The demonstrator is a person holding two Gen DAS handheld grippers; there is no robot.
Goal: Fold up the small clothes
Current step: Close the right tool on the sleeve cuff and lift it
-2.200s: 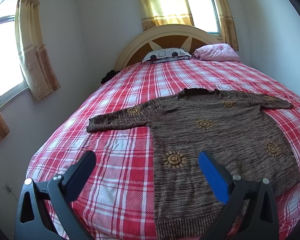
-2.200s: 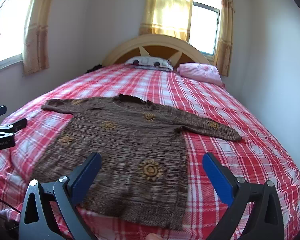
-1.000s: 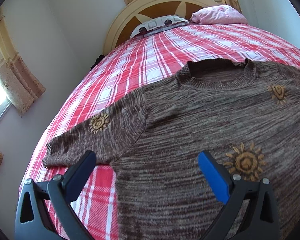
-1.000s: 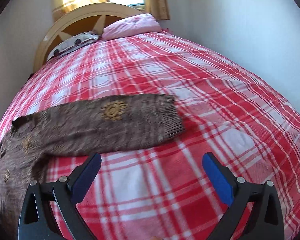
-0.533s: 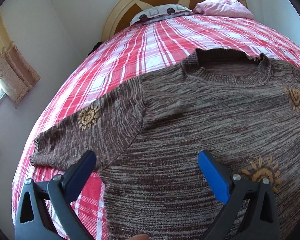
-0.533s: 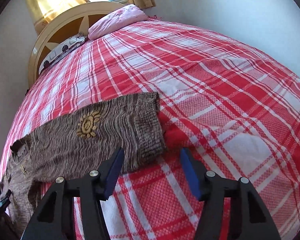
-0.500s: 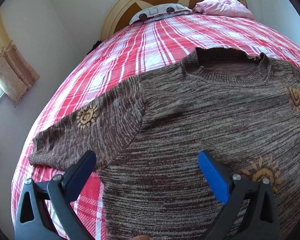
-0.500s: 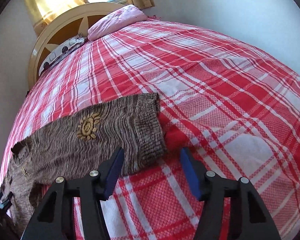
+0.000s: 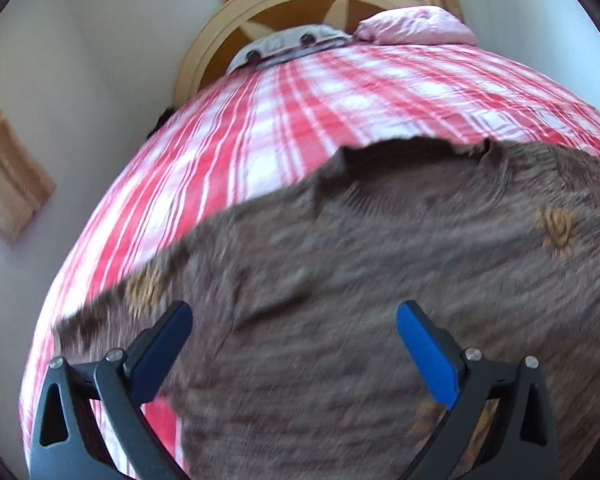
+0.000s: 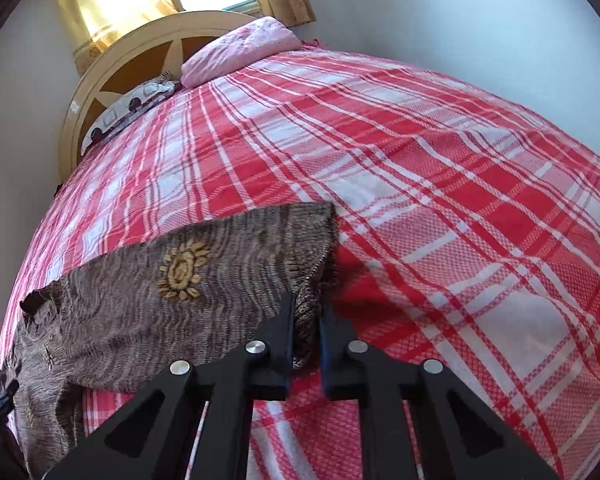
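Sweater (image 9: 380, 280) flat on bed (image 10: 420, 160), unfolded. Right gripper (image 10: 305, 320) clenched on sleeve cuff (image 10: 312, 256); left gripper (image 9: 292, 320) released above sweater's shoulder. All folds left.

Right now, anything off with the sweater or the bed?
Nothing damaged or spilled. The brown sweater lies spread on the plaid bedspread. Its collar is a bit rumpled. The sleeve cuff is bunched and lifted only because the right claw is pinching it. The left claw hovers open over the shoulder.
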